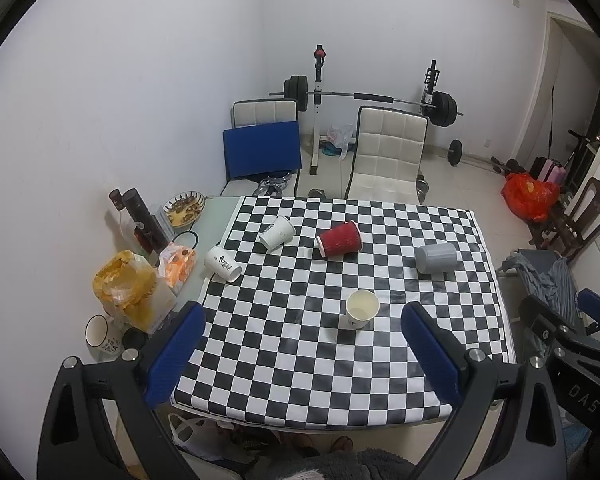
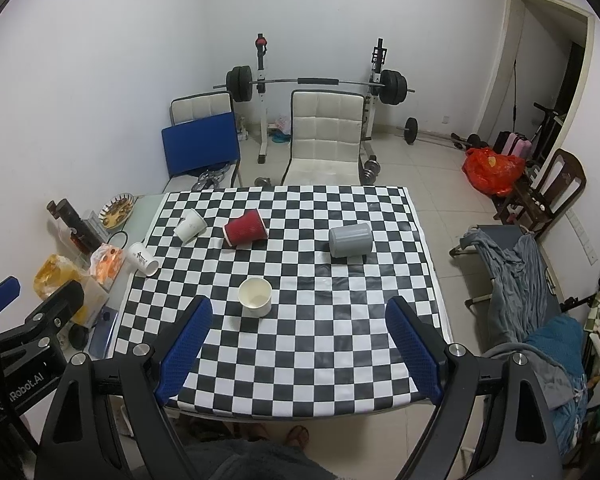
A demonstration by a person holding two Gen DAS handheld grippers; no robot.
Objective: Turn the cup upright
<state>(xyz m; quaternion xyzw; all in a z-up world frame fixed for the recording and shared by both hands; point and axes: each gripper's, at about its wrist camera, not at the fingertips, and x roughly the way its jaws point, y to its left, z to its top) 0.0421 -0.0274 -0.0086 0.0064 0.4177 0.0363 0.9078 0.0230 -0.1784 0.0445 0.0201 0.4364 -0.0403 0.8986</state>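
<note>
On the checkered table (image 1: pixel 340 380) (image 2: pixel 320 360) a white paper cup (image 1: pixel 362 309) (image 2: pixel 255 296) stands upright near the front. A red ribbed cup (image 1: pixel 339 239) (image 2: pixel 245 227) lies on its side mid-table. A grey cup (image 1: pixel 436 258) (image 2: pixel 350 239) lies on its side at the right. Two white printed cups lie on their sides at the left, one farther back (image 1: pixel 277 232) (image 2: pixel 190 225) and one at the cloth's edge (image 1: pixel 222 264) (image 2: pixel 143 259). My left gripper (image 1: pixel 304 316) and right gripper (image 2: pixel 300 308) are open and empty, held above the table's front.
Bottles (image 1: pixel 140 220), a bowl of food (image 1: pixel 184 208), bags (image 1: pixel 128 288) and a mug (image 1: pixel 98 330) crowd the table's left strip. White chairs (image 1: pixel 388 152) and a barbell rack (image 1: pixel 372 98) stand behind. A cot with clothes (image 2: pixel 512 276) is at the right.
</note>
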